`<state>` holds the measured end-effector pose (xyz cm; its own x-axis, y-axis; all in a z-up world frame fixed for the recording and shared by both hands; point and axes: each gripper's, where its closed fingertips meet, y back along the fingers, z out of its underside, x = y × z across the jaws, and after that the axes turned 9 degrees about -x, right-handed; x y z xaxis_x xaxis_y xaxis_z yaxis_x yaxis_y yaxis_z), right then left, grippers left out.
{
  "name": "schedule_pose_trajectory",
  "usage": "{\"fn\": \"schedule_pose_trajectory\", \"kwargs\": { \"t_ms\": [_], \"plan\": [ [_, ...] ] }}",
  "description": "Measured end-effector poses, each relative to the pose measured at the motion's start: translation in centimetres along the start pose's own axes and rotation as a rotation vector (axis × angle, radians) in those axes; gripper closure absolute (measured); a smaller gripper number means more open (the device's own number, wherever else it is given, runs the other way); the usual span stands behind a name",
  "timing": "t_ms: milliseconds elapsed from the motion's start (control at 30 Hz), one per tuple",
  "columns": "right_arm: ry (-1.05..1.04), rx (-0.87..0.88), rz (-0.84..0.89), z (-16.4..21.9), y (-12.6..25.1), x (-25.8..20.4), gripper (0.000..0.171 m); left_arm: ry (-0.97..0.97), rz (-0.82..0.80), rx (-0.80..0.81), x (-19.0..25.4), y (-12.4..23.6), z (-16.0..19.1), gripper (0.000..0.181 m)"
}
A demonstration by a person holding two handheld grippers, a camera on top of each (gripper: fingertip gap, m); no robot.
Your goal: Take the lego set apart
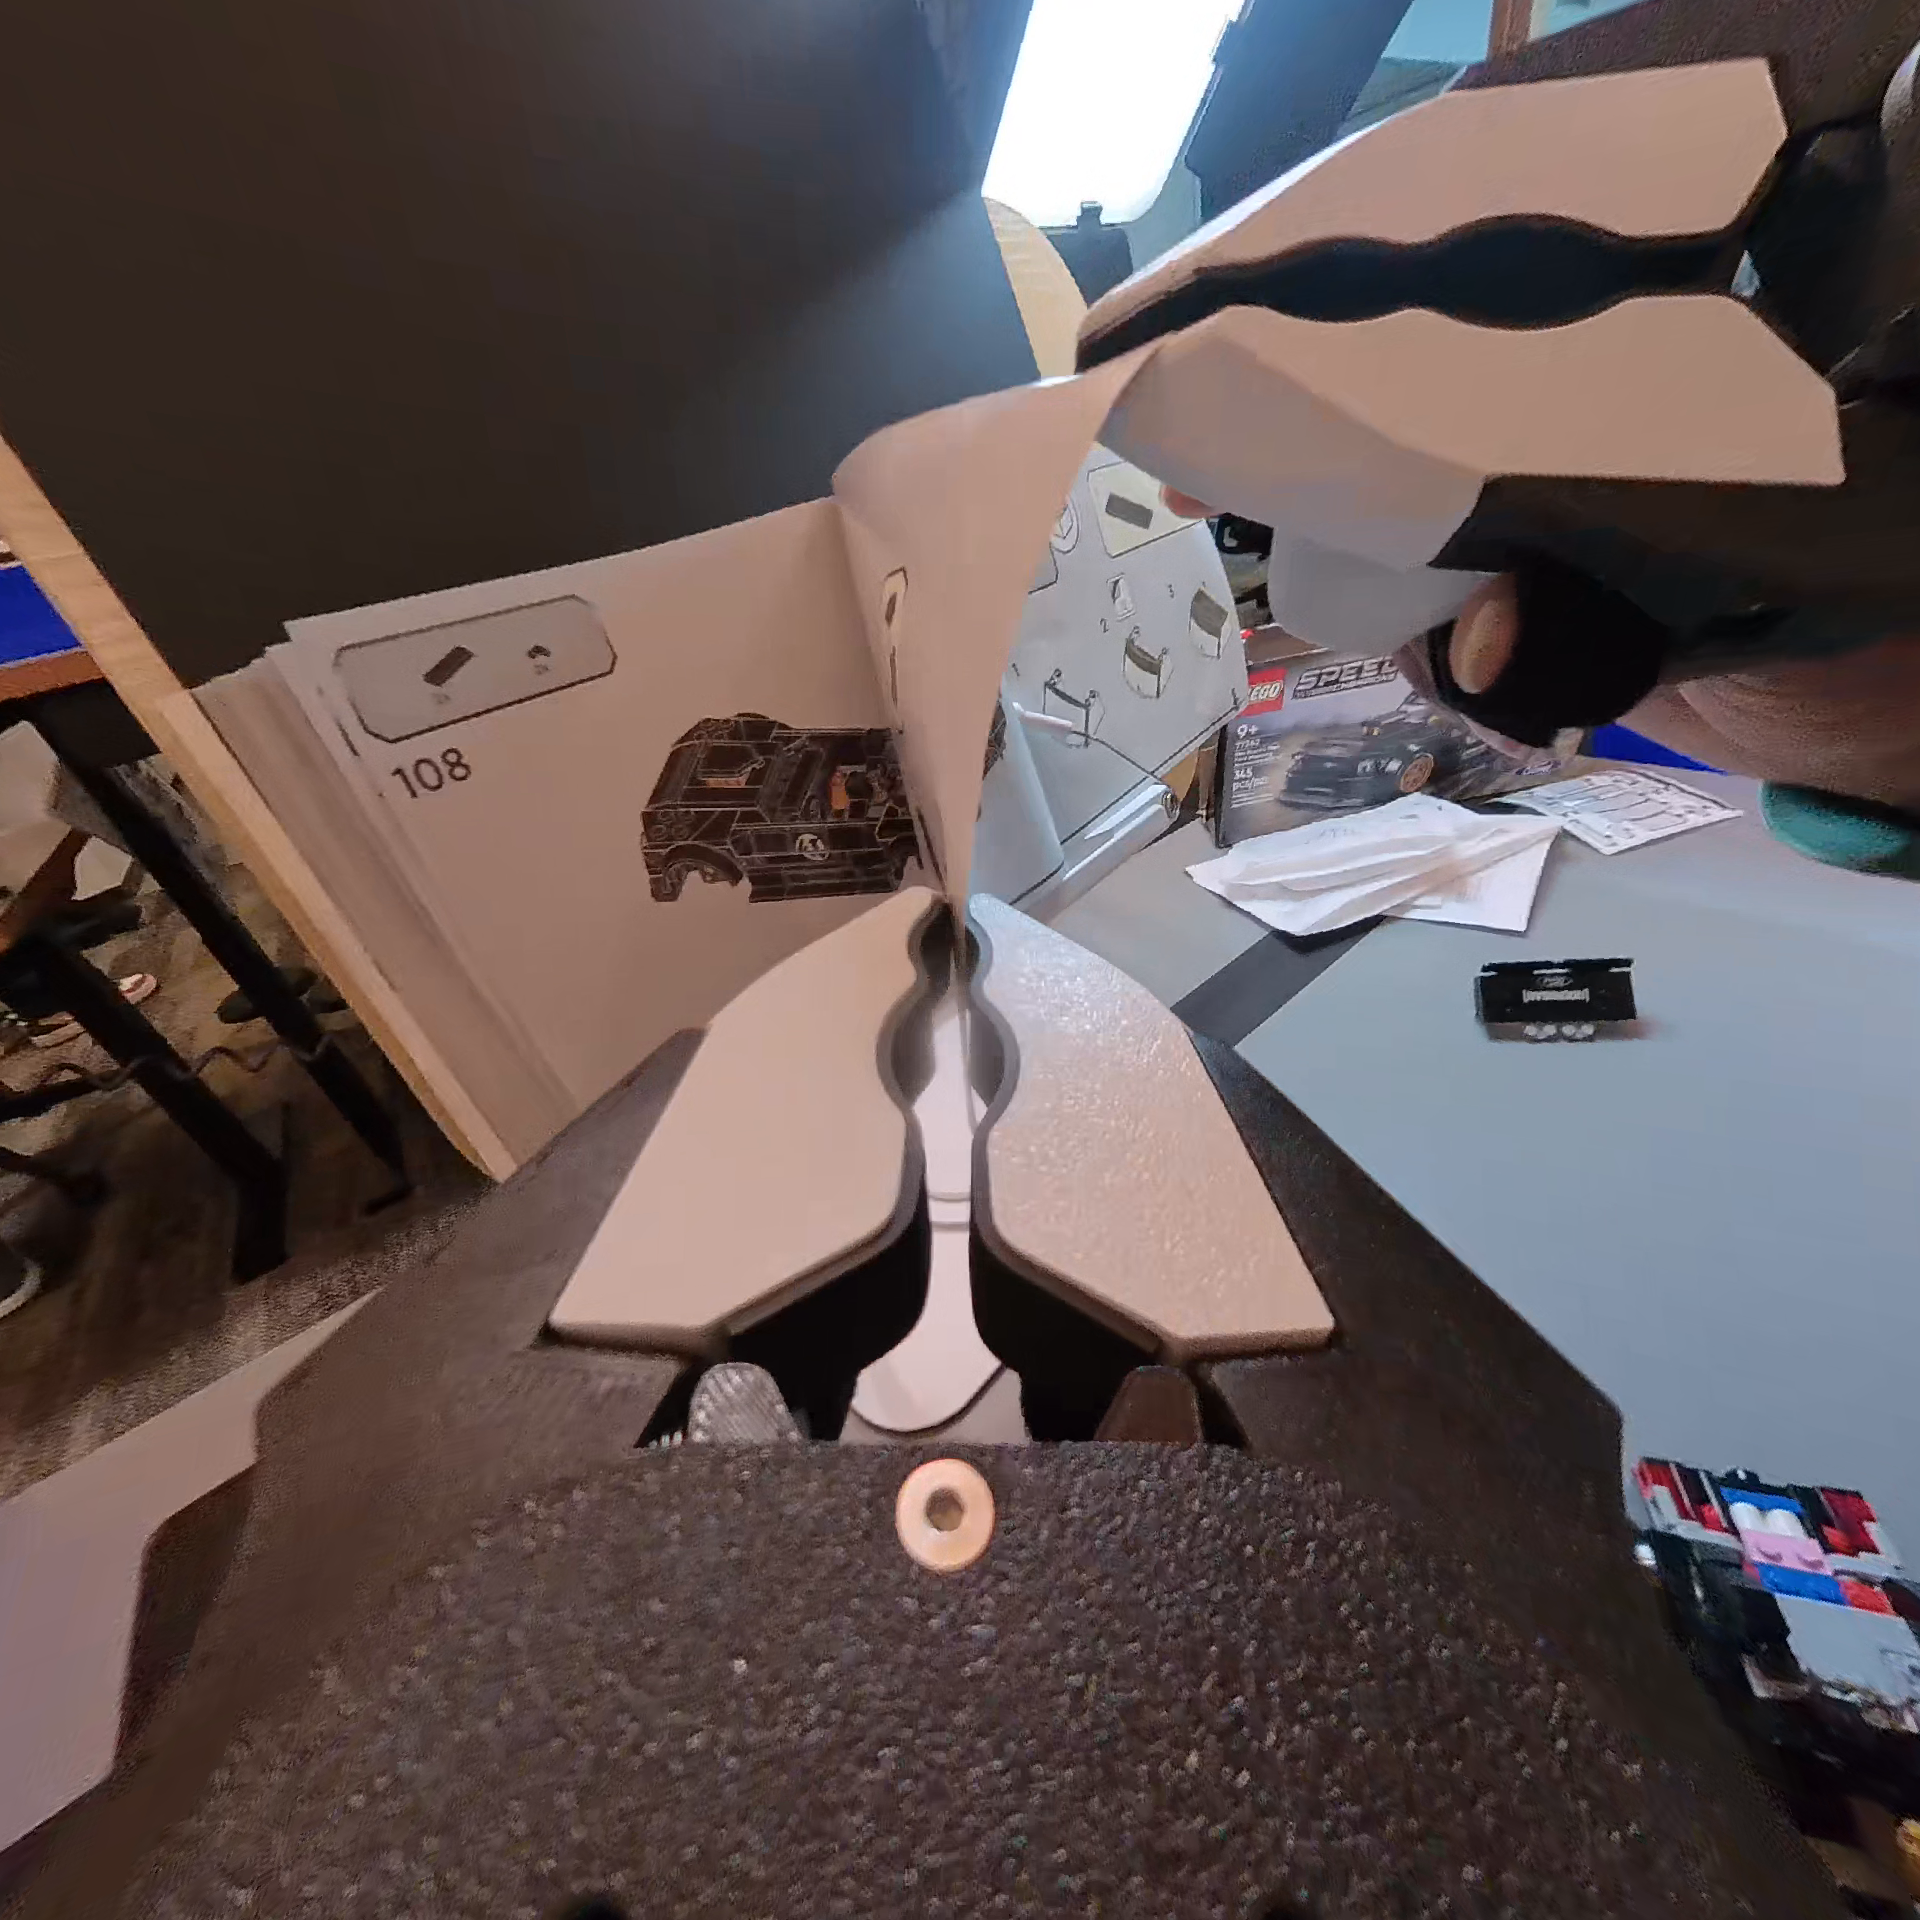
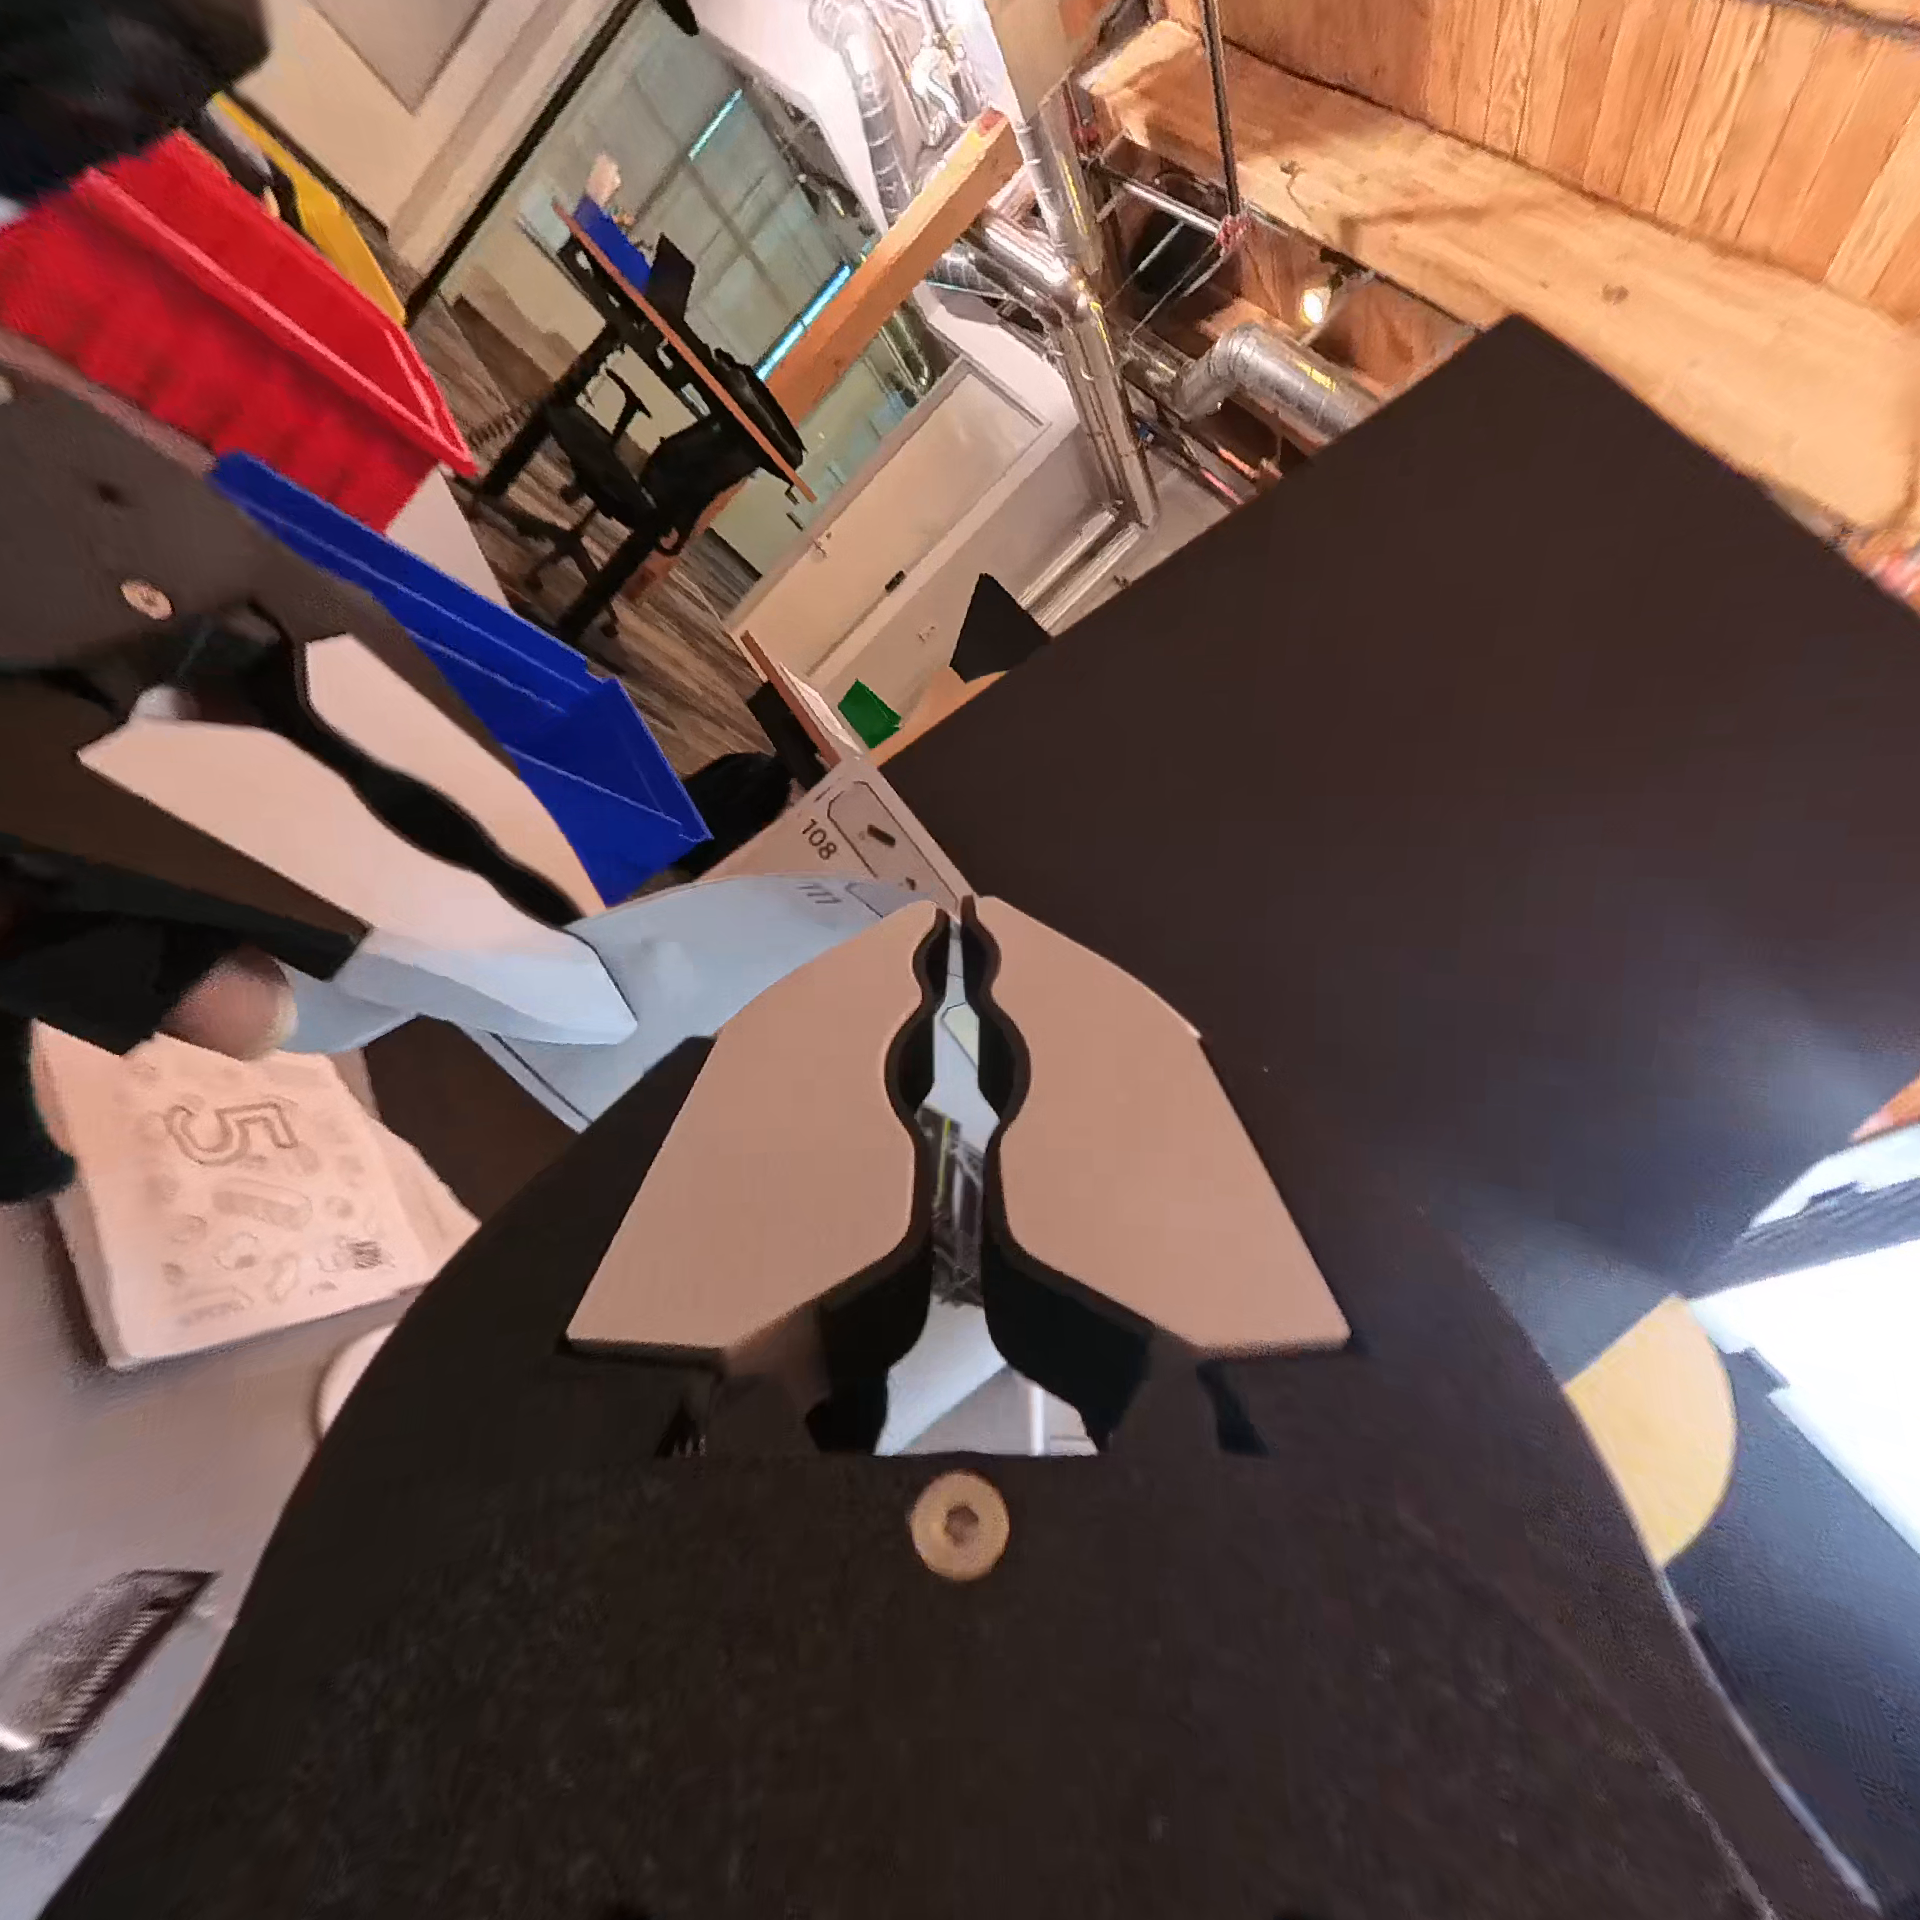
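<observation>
Booklet (image 1: 582, 831): standing open ahead of the left tongs (image 1: 951, 930), whose jaws are pinching shut on its lower edge. One page (image 1: 935, 582) is curling up and rightward, its top corner being nipped by the nearly shut right tongs (image 2: 956, 914). Advice: turning the single leaf slowly, keeping the left grip steady, avoiding creasing or tearing. Lego set (image 1: 1787, 1579): a part-built model lying on the table (image 1: 1558, 1195), low to the right of the left tongs, untouched; a loose black piece (image 1: 1555, 997) lying farther right. Writing: booklet showing a page number and diagrams; box (image 1: 1351, 748) beyond bearing brand printing; neither transcribed here.
</observation>
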<state>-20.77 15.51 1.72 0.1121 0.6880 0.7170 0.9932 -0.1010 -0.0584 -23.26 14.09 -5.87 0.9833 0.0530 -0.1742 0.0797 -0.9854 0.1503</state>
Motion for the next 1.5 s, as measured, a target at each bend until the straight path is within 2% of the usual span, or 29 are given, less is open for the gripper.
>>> {"fn": "schedule_pose_trajectory", "kwargs": {
  "t_ms": [67,167,233,400,433,467,500,567,667,833,1033,1200,1367,1500],
  "plan": [
    [-0.139,0.003,-0.020,0.1,0.8,0.3,0.160,0.009,0.012,0.004,0.4,-0.1,0.0,0.181],
    [-0.409,-0.001,-0.112,0.6,2.1,-0.6,0.132,0.006,0.023,0.010,0.9,0.0,0.0,0.181],
    [-0.539,0.000,-0.180,0.8,2.6,-1.9,0.127,0.000,0.038,0.012,1.5,-0.2,0.1,0.181],
    [-0.686,-0.079,-0.309,1.7,1.1,-4.2,0.113,-0.042,0.092,0.026,3.8,-0.8,-0.2,0.181],
    [-0.708,-0.091,-0.329,1.9,0.8,-4.2,0.119,-0.055,0.096,0.023,4.2,-0.9,-0.1,0.181],
    [-0.715,-0.096,-0.340,2.0,0.8,-4.1,0.140,-0.063,0.097,0.019,4.4,-1.0,-0.1,0.181],
    [-0.714,-0.091,-0.340,2.1,0.8,-4.0,0.154,-0.064,0.088,0.016,4.4,-1.0,0.0,0.181],
    [-0.708,-0.084,-0.322,2.3,1.0,-3.5,0.165,-0.044,0.099,0.026,4.3,-0.8,-0.1,0.178],
    [-0.707,-0.099,-0.314,3.0,1.3,-3.1,0.168,0.016,0.174,0.057,4.3,-0.1,-0.7,0.165],
    [-0.691,-0.095,-0.333,3.4,1.7,-2.9,0.168,0.230,0.325,0.147,2.9,1.0,-3.3,0.149],
    [-0.634,-0.092,-0.362,3.0,1.9,-3.4,0.167,0.327,0.464,0.125,3.1,-1.2,-5.0,0.129],
    [-0.635,-0.100,-0.366,3.4,2.1,-2.9,0.164,0.318,0.577,0.116,4.3,-1.9,-5.7,0.154],
    [-0.667,-0.072,-0.401,3.6,2.9,-2.8,0.164,0.316,0.566,0.137,3.7,-1.7,-5.7,0.174],
    [-0.712,-0.056,-0.399,4.3,3.4,-2.3,0.169,0.326,0.510,0.149,2.3,-1.4,-5.5,0.176]
  ]
}}
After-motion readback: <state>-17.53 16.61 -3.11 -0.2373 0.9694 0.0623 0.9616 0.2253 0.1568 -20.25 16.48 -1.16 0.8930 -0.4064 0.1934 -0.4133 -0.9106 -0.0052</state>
